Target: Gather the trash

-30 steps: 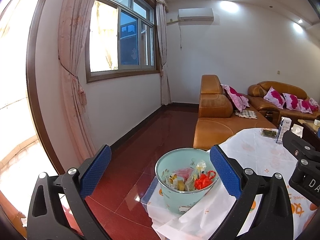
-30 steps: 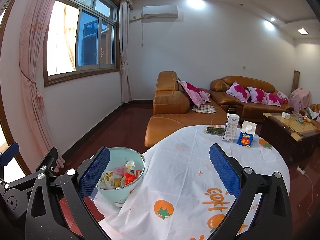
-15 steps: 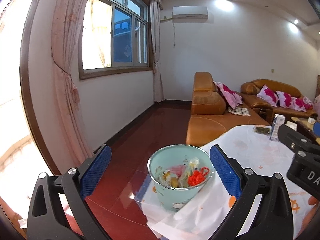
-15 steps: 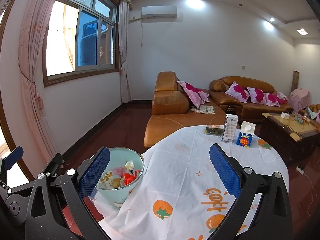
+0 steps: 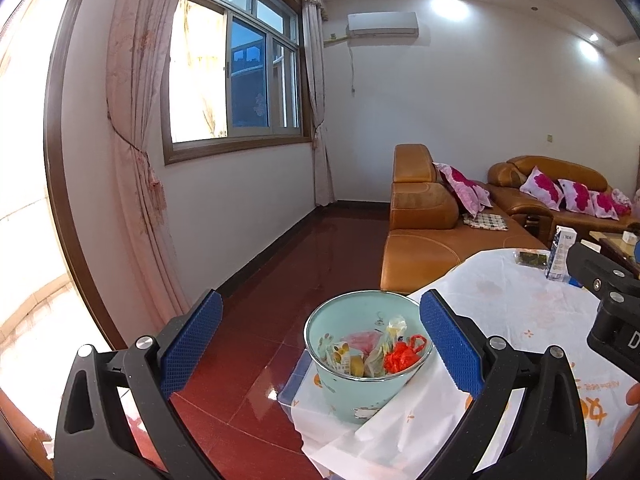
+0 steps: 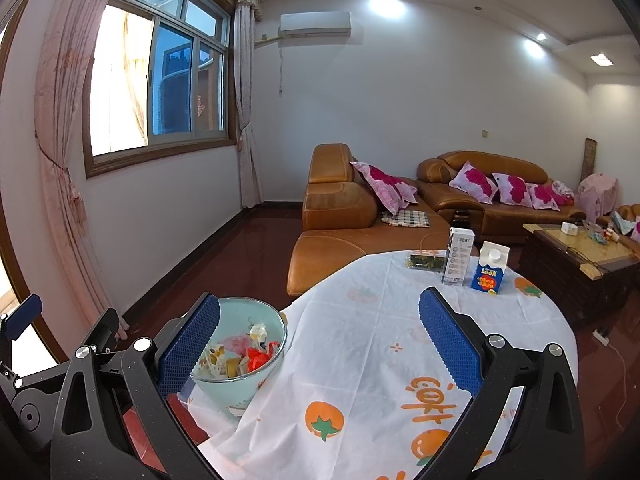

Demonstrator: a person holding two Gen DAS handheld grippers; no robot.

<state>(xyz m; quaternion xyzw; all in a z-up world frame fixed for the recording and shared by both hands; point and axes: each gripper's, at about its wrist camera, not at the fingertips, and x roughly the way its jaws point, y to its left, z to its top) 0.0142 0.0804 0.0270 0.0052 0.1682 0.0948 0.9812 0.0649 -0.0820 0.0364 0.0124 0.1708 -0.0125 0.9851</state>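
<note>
Left tool [image 5: 320, 344]: wide open, holding nothing, hovering with the bin just ahead between its blue pads.
Right tool [image 6: 320, 340]: spread wide too, nothing held, poised over the tabletop [image 6: 380, 340].
Bin [image 5: 360, 360]: pale green, at the tabletop's near left edge, holding wrappers and a red scrap [image 5: 402, 358].
Far side: a tall carton [image 6: 458, 256], a blue carton [image 6: 490, 268] and a dark packet [image 6: 426, 262], clustered close together.

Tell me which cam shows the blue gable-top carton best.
Right wrist view: the blue gable-top carton with a white cap stands fully visible on the white orange-print tablecloth. In the left wrist view the right tool's black body covers that spot; I can't make the carton out.
</note>
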